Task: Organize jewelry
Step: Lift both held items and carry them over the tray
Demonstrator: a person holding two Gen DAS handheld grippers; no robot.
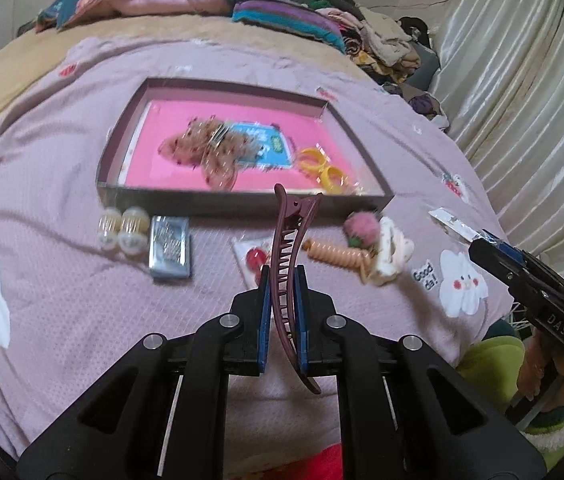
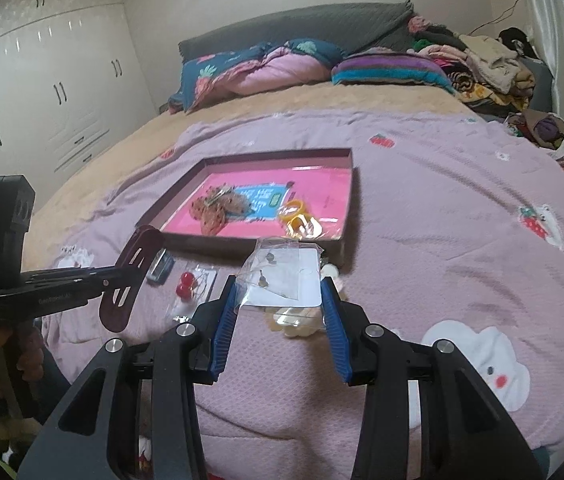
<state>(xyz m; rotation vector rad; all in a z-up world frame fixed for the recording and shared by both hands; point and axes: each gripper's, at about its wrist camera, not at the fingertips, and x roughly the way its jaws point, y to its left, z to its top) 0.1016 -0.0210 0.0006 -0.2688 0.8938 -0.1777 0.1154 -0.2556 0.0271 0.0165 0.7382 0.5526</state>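
The left tongs (image 1: pixel 282 280) are pinching a long maroon hair clip (image 1: pixel 290 248), lifting it clear of the lilac bedspread (image 1: pixel 61 200). The right tongs (image 2: pixel 279 296) are gripping a clear packet of earrings (image 2: pixel 282 276) by its two edges. Just beyond both, a shallow box (image 1: pixel 121 136) with a pink floor is sitting on the bed, holding a sheer bow (image 1: pixel 205 148) and yellow bangles (image 1: pixel 322 168). Red cherry earrings (image 2: pixel 185 284) are lying near the box's front wall.
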